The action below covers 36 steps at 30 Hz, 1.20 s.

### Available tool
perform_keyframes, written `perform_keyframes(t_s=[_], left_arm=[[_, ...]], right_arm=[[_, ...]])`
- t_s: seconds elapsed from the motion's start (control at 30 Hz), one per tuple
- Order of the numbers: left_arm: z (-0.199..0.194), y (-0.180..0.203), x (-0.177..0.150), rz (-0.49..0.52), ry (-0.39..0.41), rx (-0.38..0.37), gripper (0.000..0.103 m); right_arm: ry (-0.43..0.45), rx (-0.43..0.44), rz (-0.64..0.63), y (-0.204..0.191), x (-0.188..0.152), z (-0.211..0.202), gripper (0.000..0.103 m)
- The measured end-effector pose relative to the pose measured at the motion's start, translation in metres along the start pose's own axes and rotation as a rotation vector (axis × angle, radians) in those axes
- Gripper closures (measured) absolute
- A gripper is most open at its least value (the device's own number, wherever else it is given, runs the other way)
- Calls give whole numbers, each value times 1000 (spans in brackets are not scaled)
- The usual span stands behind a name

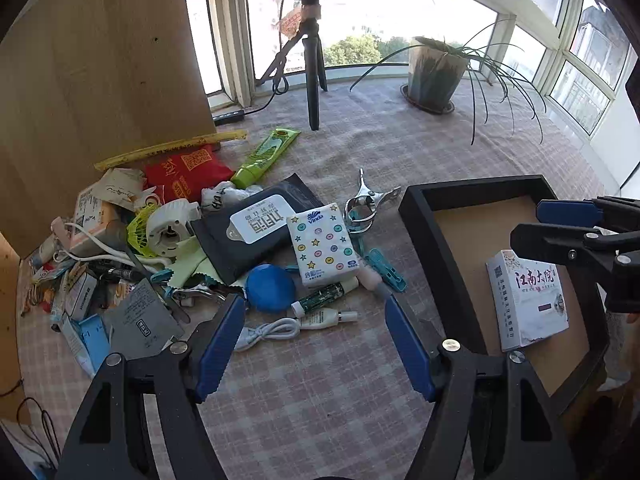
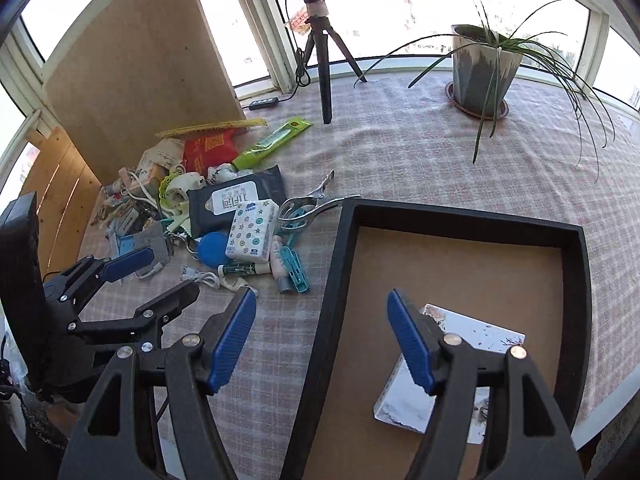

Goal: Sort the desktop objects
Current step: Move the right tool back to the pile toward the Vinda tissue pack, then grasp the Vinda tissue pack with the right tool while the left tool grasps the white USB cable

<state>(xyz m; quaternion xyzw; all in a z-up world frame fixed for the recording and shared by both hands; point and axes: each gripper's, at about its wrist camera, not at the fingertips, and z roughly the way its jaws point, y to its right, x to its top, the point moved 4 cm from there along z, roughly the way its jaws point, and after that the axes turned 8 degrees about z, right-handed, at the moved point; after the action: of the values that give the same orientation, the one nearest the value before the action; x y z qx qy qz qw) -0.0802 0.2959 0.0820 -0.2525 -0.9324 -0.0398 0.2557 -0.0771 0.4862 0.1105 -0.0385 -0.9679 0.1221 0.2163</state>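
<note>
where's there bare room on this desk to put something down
Free: most of the black tray floor behind the white box; the cloth between the tray and the plant pot; the near strip under the left tool. Crowded: the pile by the wooden board, around the tissue pack.

This looks like a home, in a glazed balcony or sunroom corner. A curved run of windows [image 1: 576, 40] wraps the far side, with trees and neighbouring apartment blocks outside in daylight. The bench [image 1: 360, 144] wears a pink checked cloth and carries a potted plant [image 2: 484, 68] on a saucer, a ring light on a small tripod [image 1: 314, 72], and a heap of household odds and ends [image 1: 160, 240]: tissue packs, wipes, clips, cables, small tubes. A plain wooden board [image 1: 100, 60] leans against the window frame on the left.
</note>
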Motion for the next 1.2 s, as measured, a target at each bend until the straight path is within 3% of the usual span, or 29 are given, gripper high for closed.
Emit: perform_keyframes(t_s=[0.1,0.27,0.5,0.7,1.03,1.2], left_arm=[[11,-25,-10,14,-40,27,33],[29,-47,-23,21,-94,0,34],[51,-33,-30,198,-142,-31,34],[73,-30,-27,277,-181,-89,34],[95,-19,-34,332,-230,-176,34],[96,-17,-45,333,-245,-187,61]], right_arm=[[-47,25,-42,-27,13,19,36],[-160,51,-55,-58,28,63,36],[-315,58,12,-70,34,125,35],[-380,45,61,-70,36,155,35],[-414,7,91,-71,39,181,36],[-418,-32,79,-70,37,186,36]])
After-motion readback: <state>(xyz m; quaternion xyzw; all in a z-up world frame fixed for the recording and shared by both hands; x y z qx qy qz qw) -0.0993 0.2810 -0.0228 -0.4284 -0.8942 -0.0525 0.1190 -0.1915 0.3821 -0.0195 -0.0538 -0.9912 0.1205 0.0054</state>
